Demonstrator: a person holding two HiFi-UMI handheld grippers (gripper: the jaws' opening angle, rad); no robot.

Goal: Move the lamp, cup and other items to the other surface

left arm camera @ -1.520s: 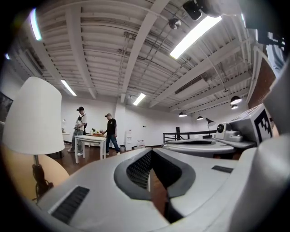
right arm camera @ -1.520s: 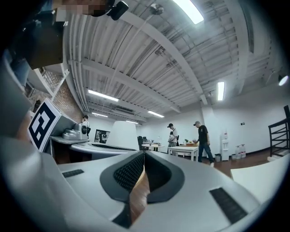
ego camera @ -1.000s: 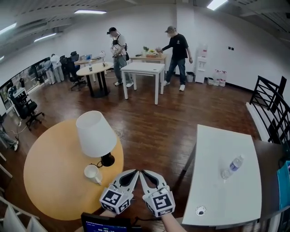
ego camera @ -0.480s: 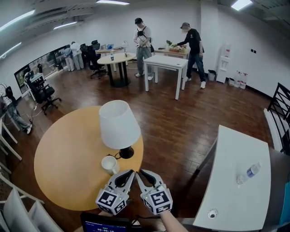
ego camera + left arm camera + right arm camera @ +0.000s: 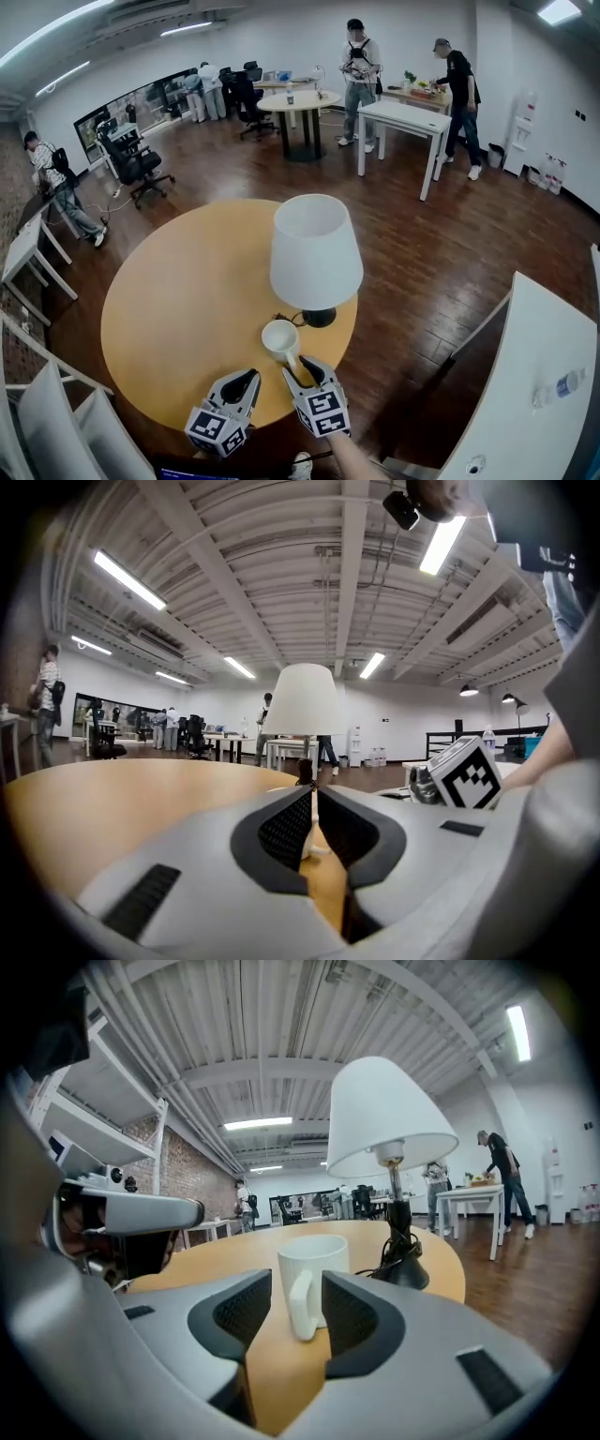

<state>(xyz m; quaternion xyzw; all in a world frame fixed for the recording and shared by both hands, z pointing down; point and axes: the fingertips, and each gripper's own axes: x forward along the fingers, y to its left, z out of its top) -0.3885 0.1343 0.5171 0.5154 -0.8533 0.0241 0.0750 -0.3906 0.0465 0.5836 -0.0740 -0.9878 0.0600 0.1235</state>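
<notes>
Right claw: the right claw (image 5: pixel 302 367) is released. Its jaws stand apart, have just been opening, and press on nothing.
Key relation: the cup (image 5: pixel 314 1258) stands just in front of the right claw. Its handle (image 5: pixel 301 1303) is turned back toward the claw and sits in line with the open gap, so I judge that a short straight advance would bring the pads to both sides of it.
Nearer hand: the right hand is nearer to the cup. The left claw (image 5: pixel 246 382) hangs beside it, a little further back.
Left claw: its jaws have just been opening, but only a thin slit shows between them, and they hold nothing.
Cup: it is white, smooth and glossy, probably ceramic. It is a plain cylinder and stands upright with its long axis vertical, near the edge of the round worktop (image 5: pixel 178 309).
Round worktop: a pale wooden disc with a matt surface.
Lamp: the lamp (image 5: pixel 316 248) stands just behind the cup. It has a white cone shade, a thin dark stem and a black round foot, with a dark cord (image 5: pixel 405 1232) bunched at the foot.
Other surface: the white worktop (image 5: pixel 548 328) is well apart, to the right across the dark wooden floor (image 5: pixel 412 272). A clear plastic bottle (image 5: pixel 558 386) lies on it.
Far end: people (image 5: pixel 359 70) stand at other worktops.
</notes>
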